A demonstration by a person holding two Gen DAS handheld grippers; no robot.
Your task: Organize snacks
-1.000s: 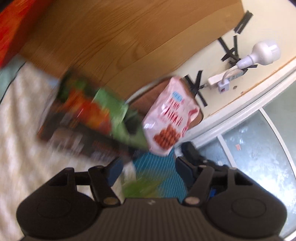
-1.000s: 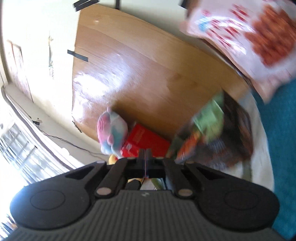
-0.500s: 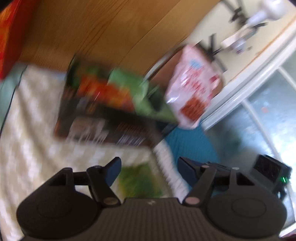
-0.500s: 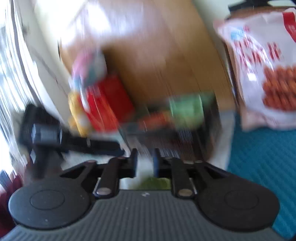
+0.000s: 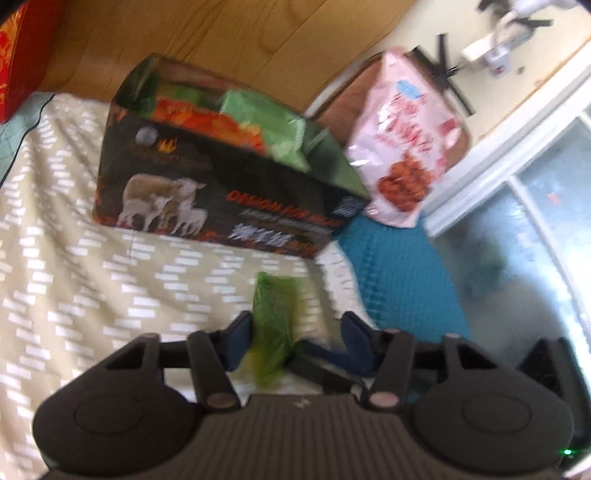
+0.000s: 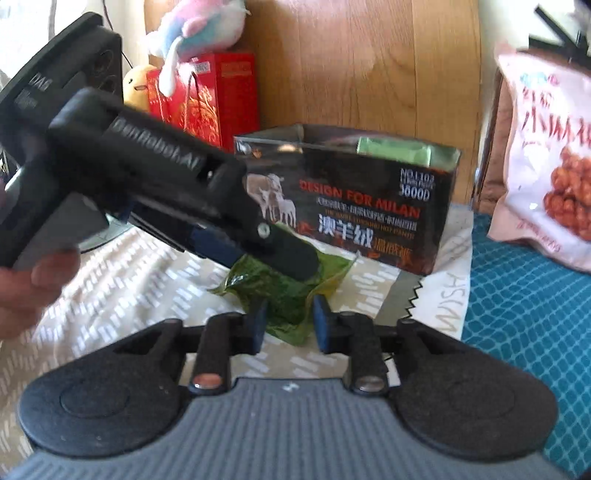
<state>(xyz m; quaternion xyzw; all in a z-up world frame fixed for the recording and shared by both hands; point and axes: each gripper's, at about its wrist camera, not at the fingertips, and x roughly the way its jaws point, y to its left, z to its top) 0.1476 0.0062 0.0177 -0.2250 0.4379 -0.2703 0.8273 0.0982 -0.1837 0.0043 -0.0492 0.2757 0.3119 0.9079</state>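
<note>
— Where is the green packet [image 5: 275,321]?

— It lies flat on the spotty blanket [image 5: 92,277], just in front of the dark box [image 5: 221,192] with the sheep on it; it does not touch the box.

— What is the left claw [image 5: 295,341] doing?

— It reaches over the packet from in front of the box; its jaws are closing with the packet between them; one pad is right at the packet's side and the other pad is apart from it, so it is not pinched yet.

— And the right claw [image 6: 288,325]?

— It also sits in front of the box; its two pads are spread a little; the near corner of the packet shows in the gap, and nothing is squeezed.

— Is anything in the way?

— In the right claw's view, the left claw lies across the top of the packet and hides part of it; a hand [image 6: 26,273] holds that claw, off to the left of the box.

— What else is around the box?

— Inside it are more snack packs, a light green one [image 5: 266,118] and an orange one; a big pink snack bag [image 5: 406,147] leans up just to its right; a blue cloth [image 5: 406,288] lies right of the box, under that bag; a red gift bag [image 6: 218,96] stands behind it to the left, with a soft toy [image 6: 199,26] on top; a wooden board [image 6: 369,62] rises behind the box.
</note>
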